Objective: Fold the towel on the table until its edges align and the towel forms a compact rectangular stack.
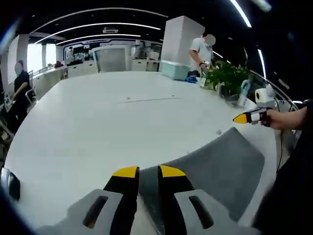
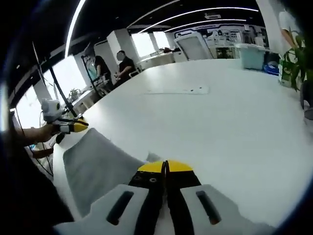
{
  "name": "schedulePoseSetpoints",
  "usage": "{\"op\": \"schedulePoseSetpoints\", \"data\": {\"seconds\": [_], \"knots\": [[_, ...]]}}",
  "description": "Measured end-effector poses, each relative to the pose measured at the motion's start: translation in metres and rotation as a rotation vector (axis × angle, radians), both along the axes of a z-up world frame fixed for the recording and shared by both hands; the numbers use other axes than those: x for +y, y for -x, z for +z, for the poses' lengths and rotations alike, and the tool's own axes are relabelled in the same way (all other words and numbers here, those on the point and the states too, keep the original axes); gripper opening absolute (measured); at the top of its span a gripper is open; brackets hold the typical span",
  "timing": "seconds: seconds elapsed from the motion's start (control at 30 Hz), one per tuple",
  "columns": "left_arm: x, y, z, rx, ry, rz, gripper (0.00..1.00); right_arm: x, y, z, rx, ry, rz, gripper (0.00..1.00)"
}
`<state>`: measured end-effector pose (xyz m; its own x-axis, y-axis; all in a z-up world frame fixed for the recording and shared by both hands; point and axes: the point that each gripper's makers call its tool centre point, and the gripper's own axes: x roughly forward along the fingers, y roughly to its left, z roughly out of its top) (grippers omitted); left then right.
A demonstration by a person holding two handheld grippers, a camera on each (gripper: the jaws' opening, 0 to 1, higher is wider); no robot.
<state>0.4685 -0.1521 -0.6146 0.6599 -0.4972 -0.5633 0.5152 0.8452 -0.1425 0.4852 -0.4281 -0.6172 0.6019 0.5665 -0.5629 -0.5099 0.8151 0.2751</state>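
White table bears grey towel, plant beyond.

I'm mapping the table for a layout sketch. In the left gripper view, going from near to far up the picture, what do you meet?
Left gripper → grey towel → white table → thin seam line on the table → pale green bin.

Left gripper: grey body, black jaws, yellow tips. Right gripper: same colours. Both bodies carry dark slots.
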Motion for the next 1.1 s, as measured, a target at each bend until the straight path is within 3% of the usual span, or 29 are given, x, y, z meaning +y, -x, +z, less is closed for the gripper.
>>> {"op": "schedulePoseSetpoints", "data": {"seconds": [0.23, 0.3, 0.4, 0.43, 0.53, 0.57, 0.6, 0.63, 0.7, 0.8, 0.87, 0.97, 1.1], "knots": [[-0.070, 0.043, -0.005, 0.072, 0.066, -0.191, 0.03, 0.030, 0.008, -0.003, -0.006, 0.021, 0.112, 0.00], [-0.096, 0.059, -0.007, 0.090, 0.080, -0.277, 0.02, 0.044, 0.012, -0.005, -0.005, 0.023, 0.149, 0.00], [-0.129, 0.084, -0.015, 0.108, 0.042, -0.435, 0.01, 0.070, 0.024, -0.008, -0.007, 0.024, 0.258, 0.00], [-0.137, 0.090, -0.016, 0.112, 0.045, -0.465, 0.01, 0.076, 0.026, -0.009, -0.015, 0.040, 0.288, 0.00], [-0.159, 0.102, -0.018, 0.126, 0.053, -0.518, 0.01, 0.087, 0.037, -0.026, -0.021, 0.181, 0.404, 0.00], [-0.162, 0.105, -0.024, 0.125, 0.017, -0.546, 0.01, 0.084, 0.039, -0.034, -0.012, 0.245, 0.426, 0.00], [-0.161, 0.106, -0.032, 0.113, -0.052, -0.573, 0.01, 0.076, 0.042, -0.049, -0.004, 0.378, 0.466, 0.00], [-0.153, 0.107, -0.047, 0.083, -0.215, -0.641, 0.01, 0.084, 0.038, -0.044, -0.063, 0.356, 0.480, 0.00], [-0.164, 0.106, -0.040, -0.102, -0.296, -0.783, 0.01, 0.091, 0.035, -0.044, -0.126, 0.432, 0.543, 0.00], [-0.164, 0.110, -0.040, -0.156, -0.408, -0.856, 0.01, 0.088, 0.038, -0.042, -0.141, 0.541, 0.593, 0.00], [-0.165, 0.110, -0.040, -0.160, -0.458, -0.877, 0.01, 0.089, 0.037, -0.044, -0.133, 0.607, 0.653, 0.00], [-0.167, 0.111, -0.041, -0.150, -0.540, -0.934, 0.01, 0.093, 0.035, -0.044, -0.114, 0.639, 0.698, 0.00], [-0.169, 0.110, -0.041, -0.078, -0.530, -0.925, 0.01, 0.096, 0.033, -0.045, -0.037, 0.675, 0.776, 0.00]]}}
